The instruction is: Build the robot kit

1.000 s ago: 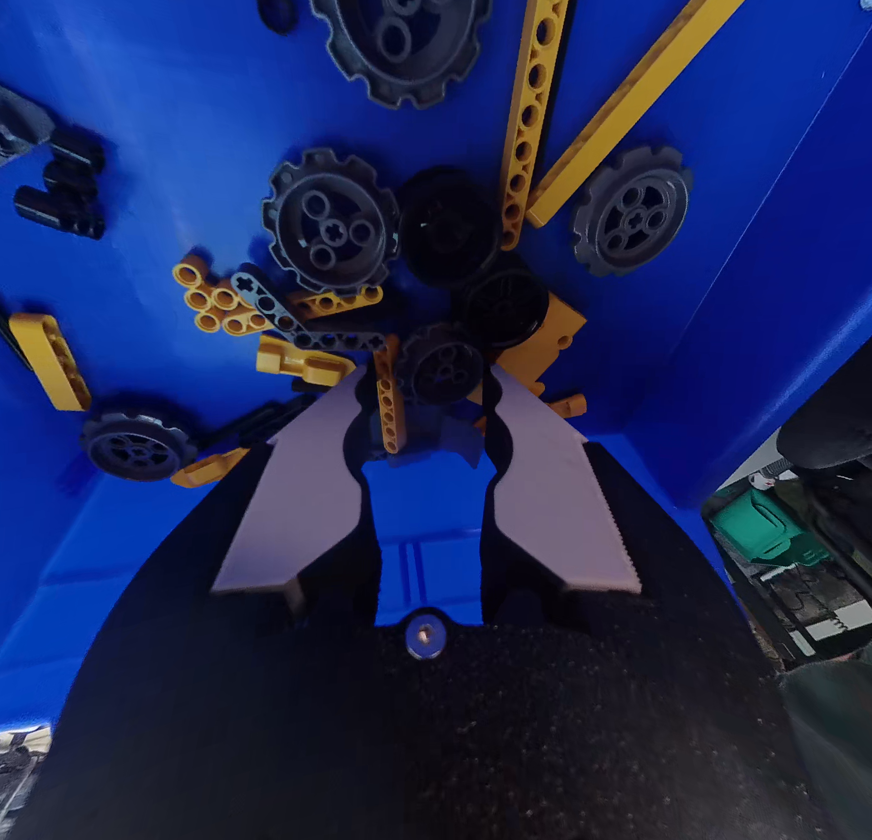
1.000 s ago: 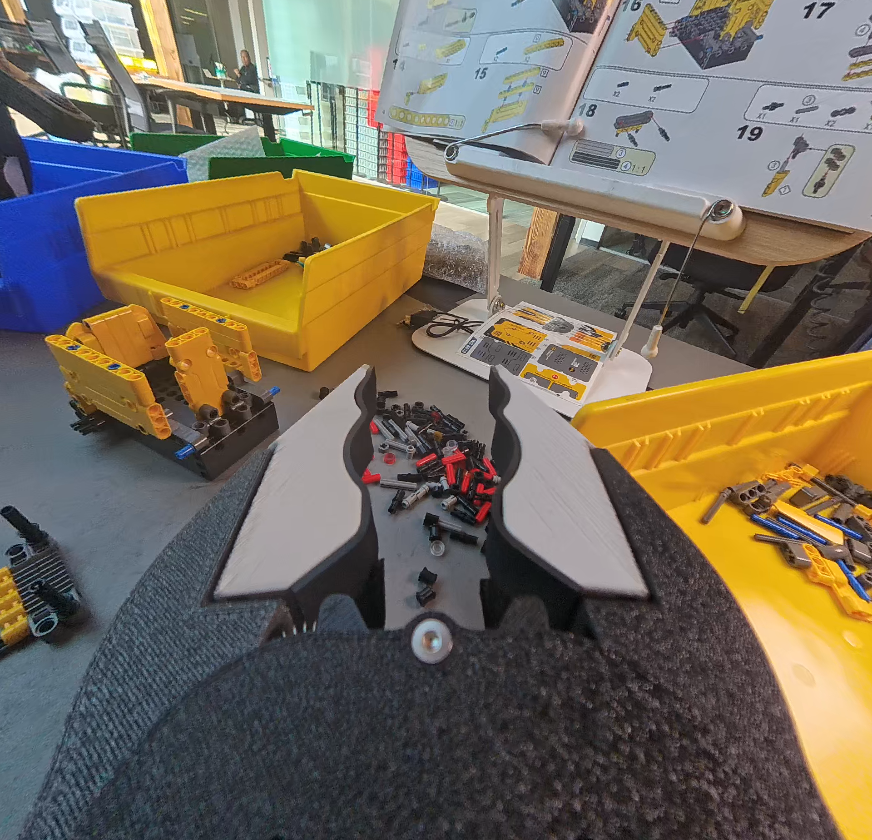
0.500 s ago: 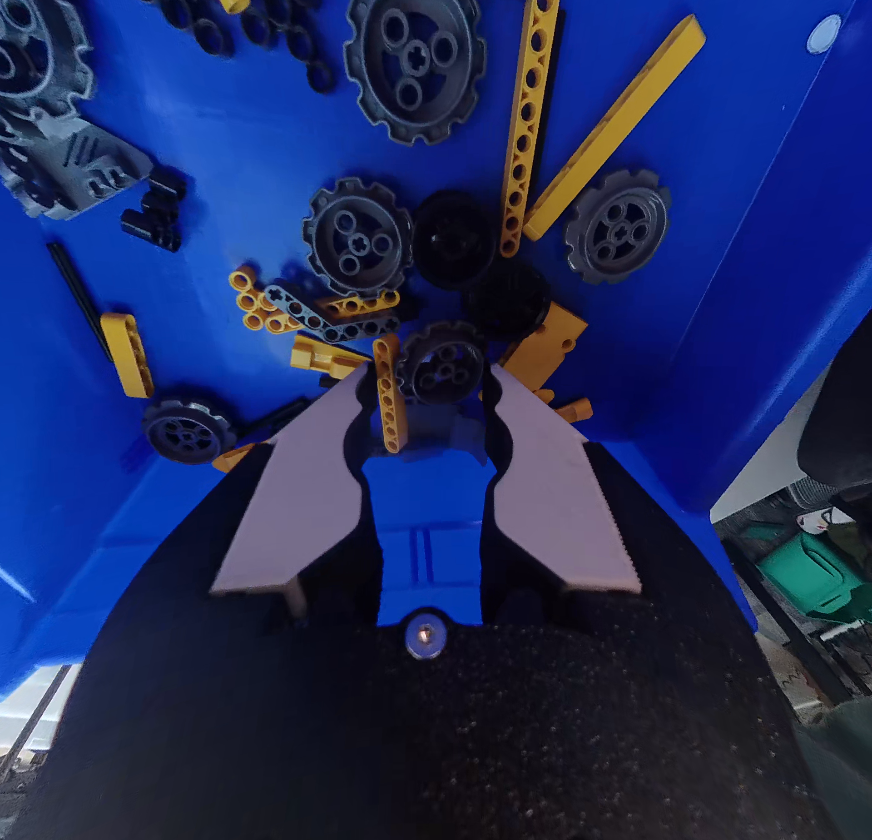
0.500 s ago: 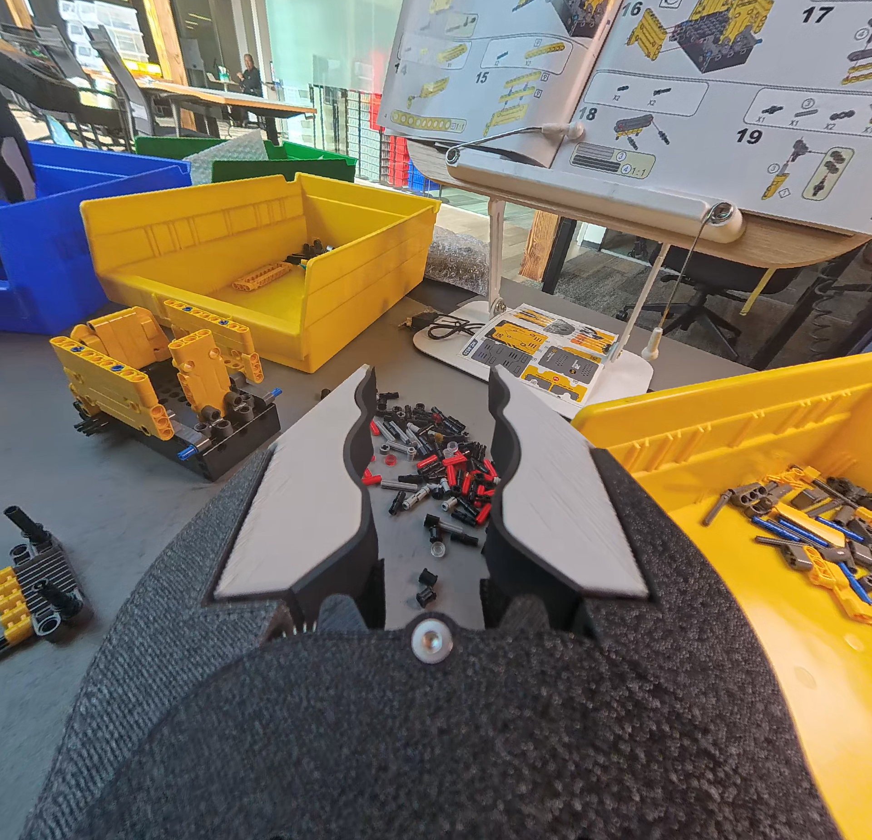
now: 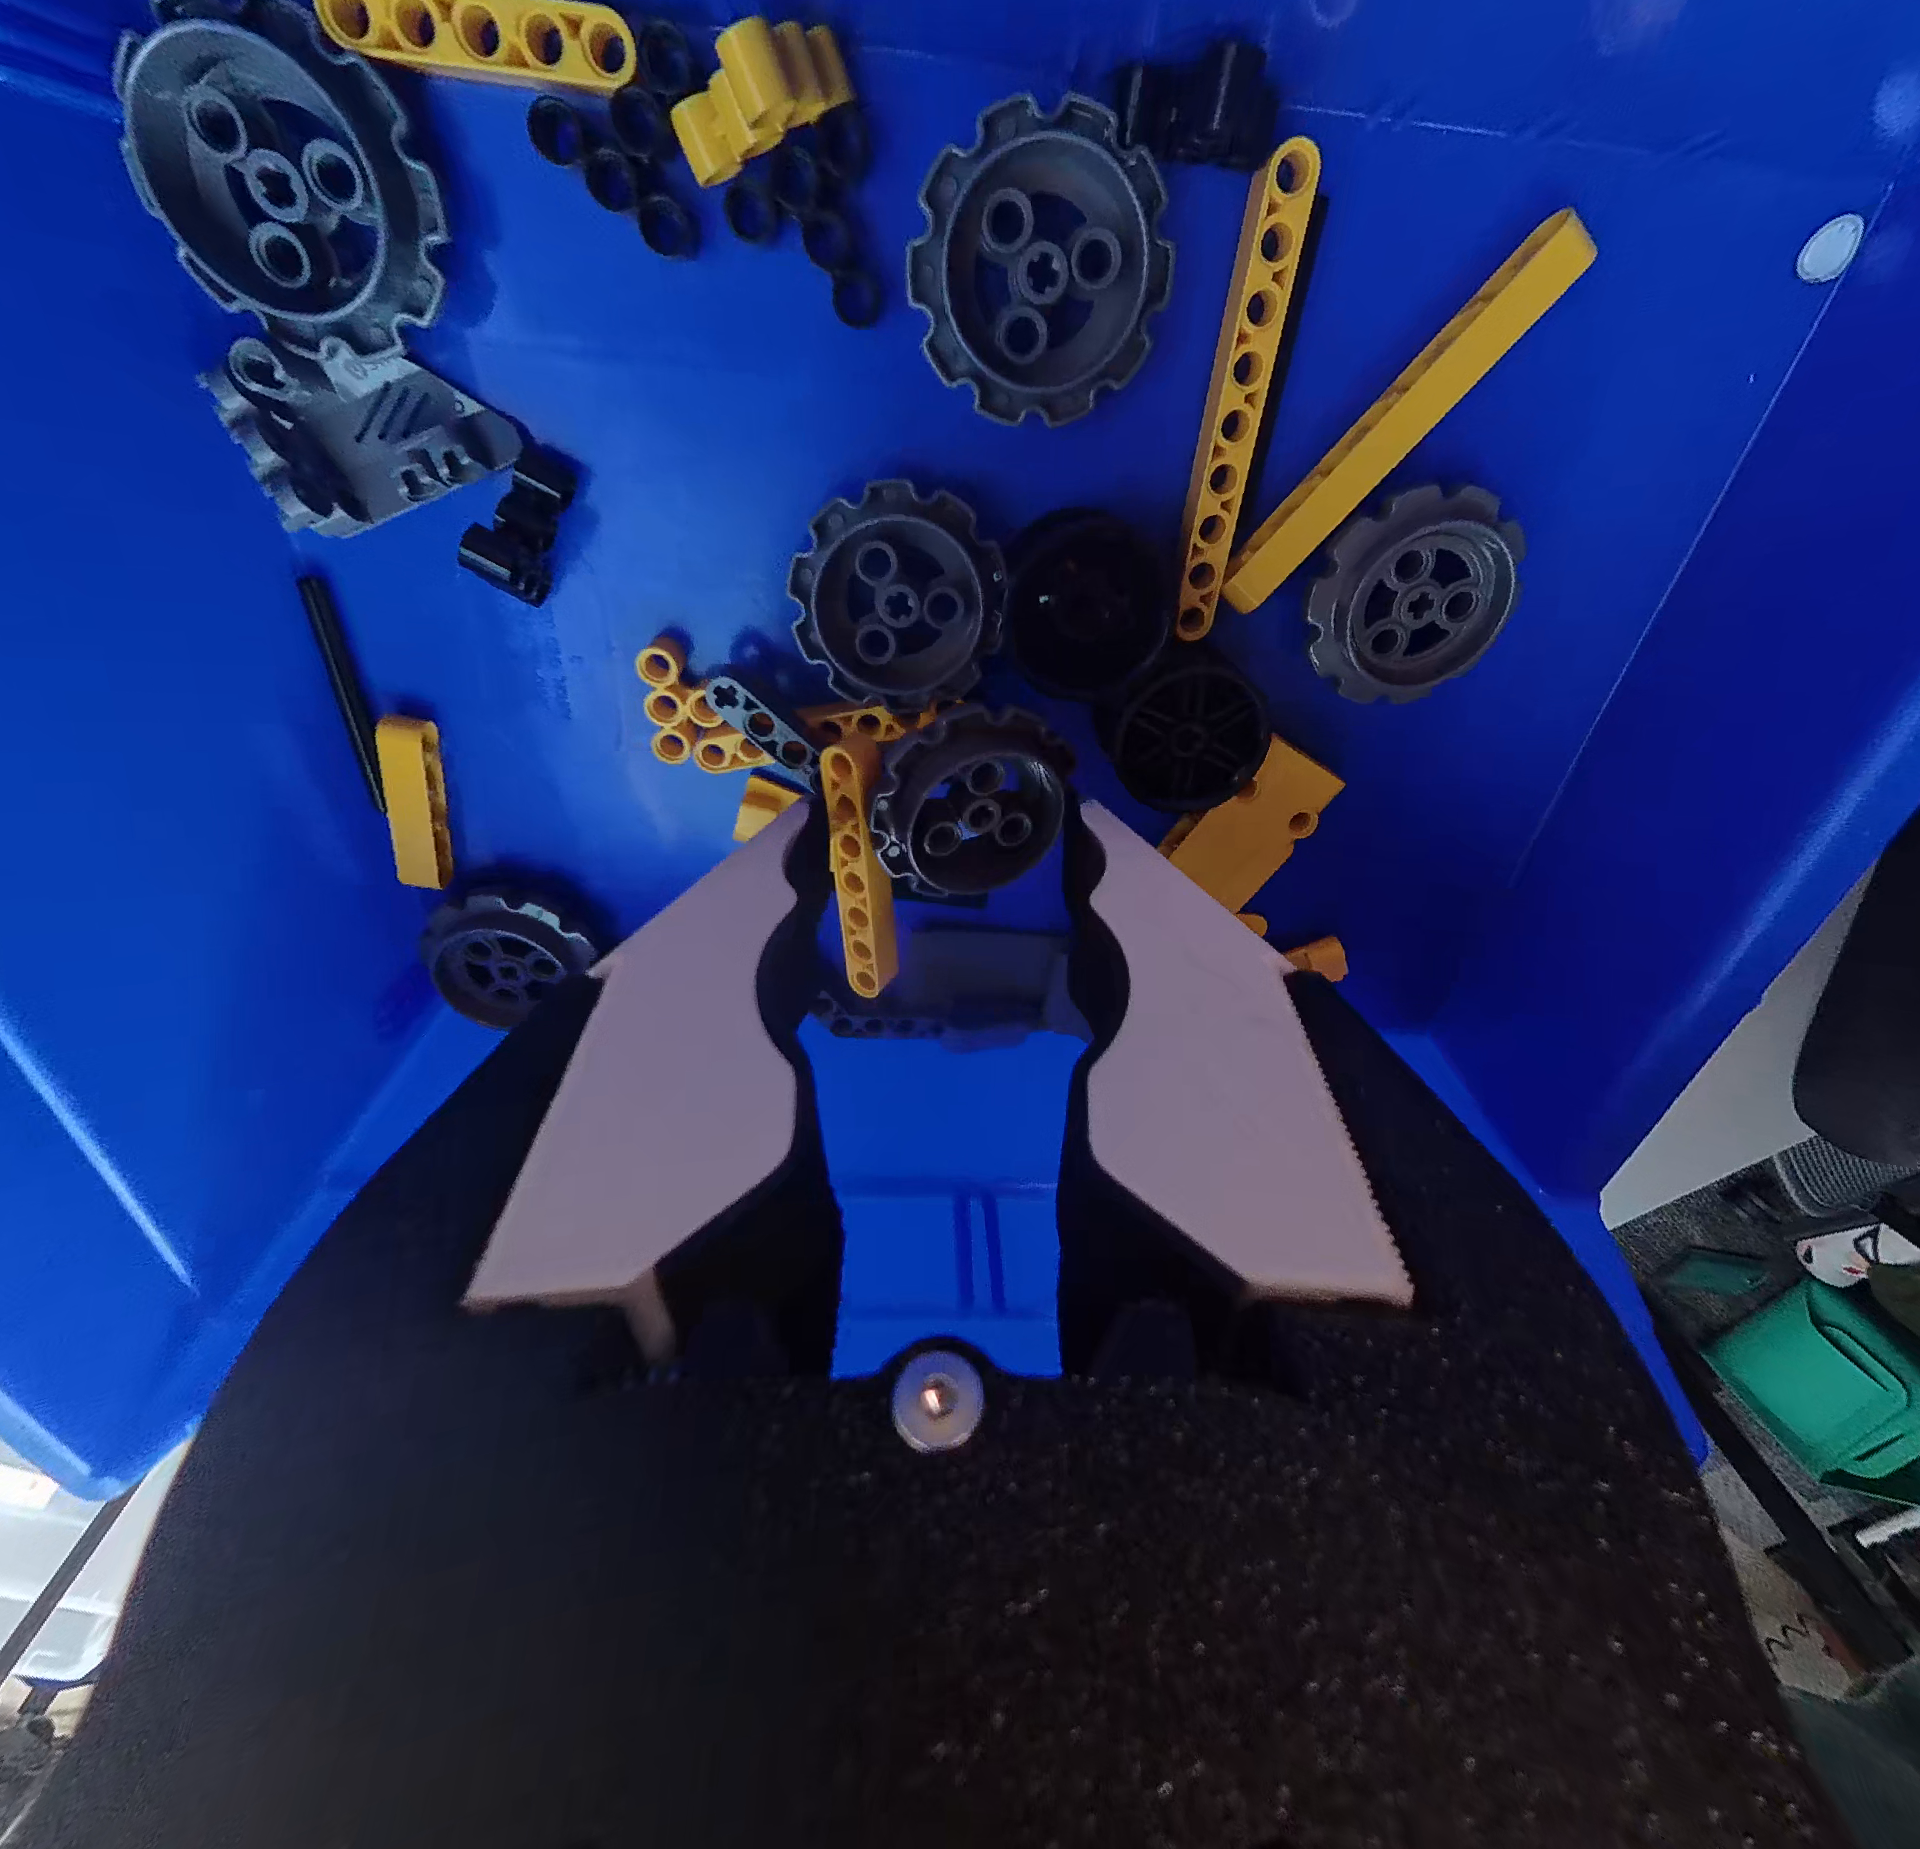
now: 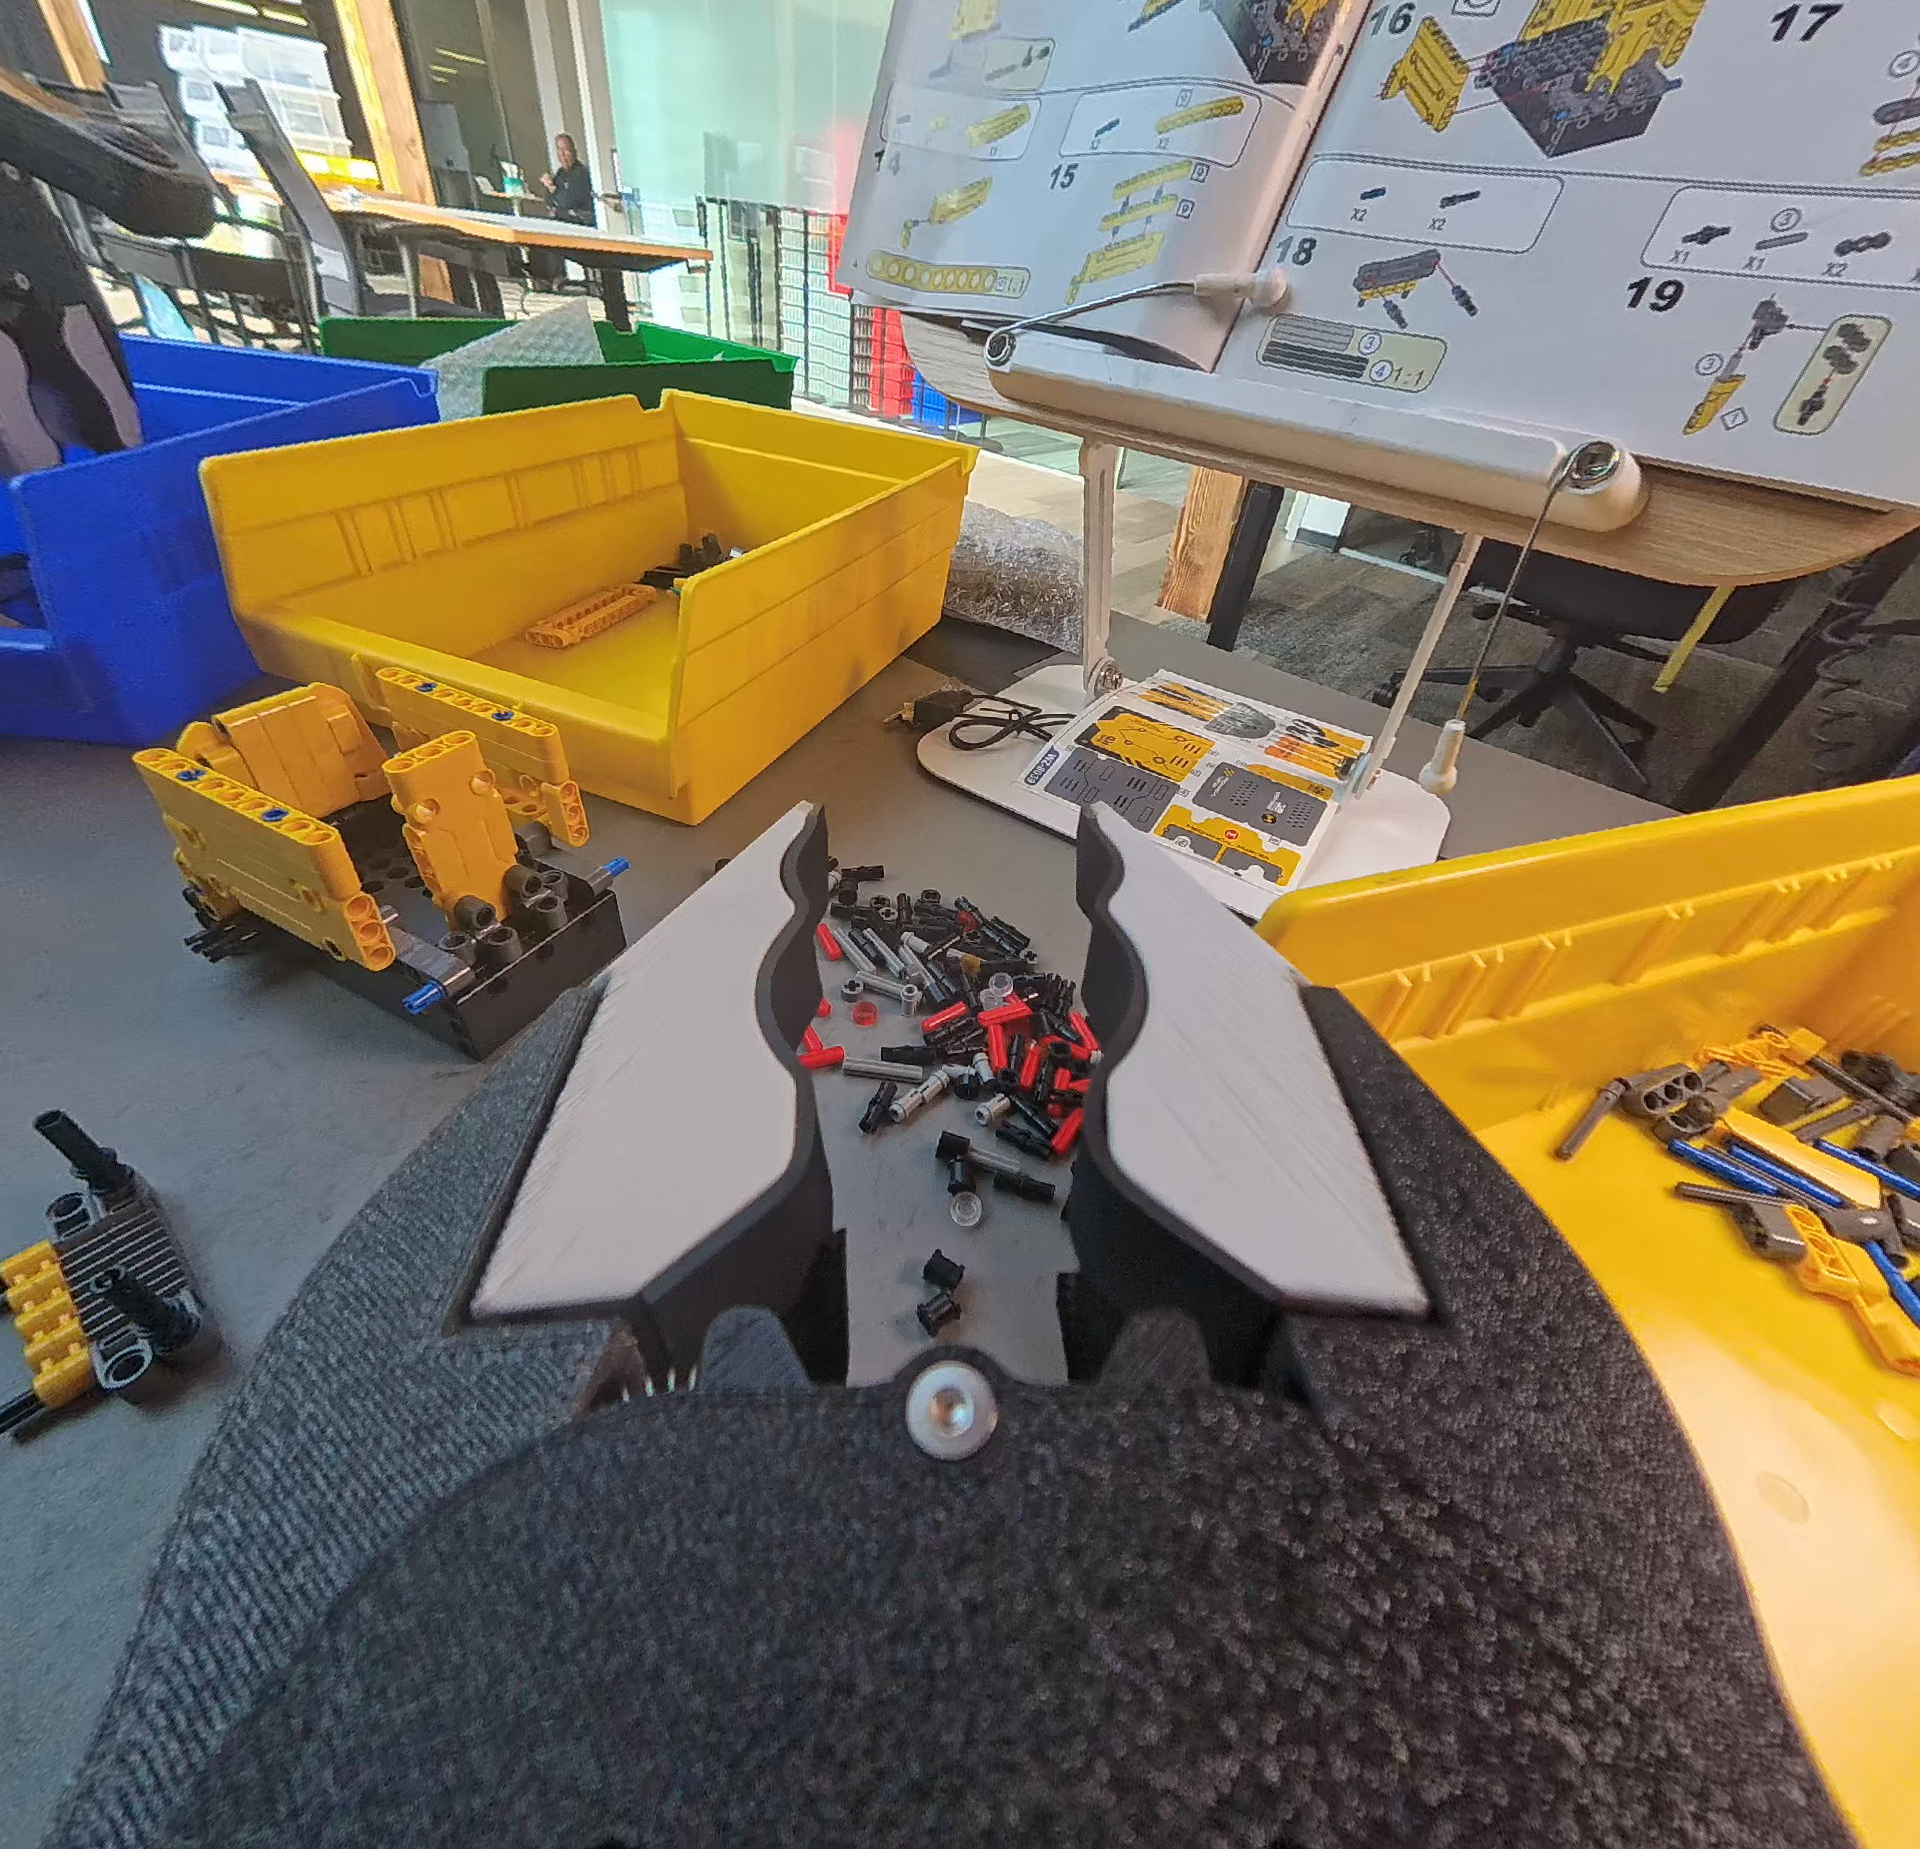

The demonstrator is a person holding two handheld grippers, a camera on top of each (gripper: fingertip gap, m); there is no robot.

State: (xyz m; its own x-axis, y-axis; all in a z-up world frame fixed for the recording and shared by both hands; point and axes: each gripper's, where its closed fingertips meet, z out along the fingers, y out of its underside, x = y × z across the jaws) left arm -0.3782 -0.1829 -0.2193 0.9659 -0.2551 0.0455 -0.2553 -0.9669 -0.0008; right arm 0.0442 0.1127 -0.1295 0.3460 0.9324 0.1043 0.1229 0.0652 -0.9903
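The left claw [image 5: 940,833] is down inside a blue bin [image 5: 1683,719], its fingers parted with a clear gap and gripping nothing. Between its tips lie a short yellow beam [image 5: 858,869] and a small dark grey toothed wheel [image 5: 975,802] that leans against the beam; whether either finger touches them cannot be told. From the left of the bin floor: a large grey toothed wheel [image 5: 272,160] in the far left corner, a grey ribbed block [image 5: 353,449] below it, a small yellow beam [image 5: 416,800] and a small wheel [image 5: 506,958] near the left finger, then a second large toothed wheel [image 5: 1042,261] in the middle, a black tyre [image 5: 1086,602], 2 long yellow beams [image 5: 1247,376] that meet at their near ends, and a grey toothed wheel [image 5: 1415,606] to the right. The right claw [image 6: 948,843] hovers above a grey counter [image 6: 260,1103], its fingers likewise apart and empty, over a loose pile of red, black and grey pins [image 6: 961,1020]. To its left stand a partly built yellow and black model [image 6: 364,843] and, behind that, a yellow bin [image 6: 790,646] with few parts; ahead is an instruction booklet on a stand [image 6: 1455,199]; at the right is a second yellow bin [image 6: 1558,978] with mixed grey, blue and yellow parts.
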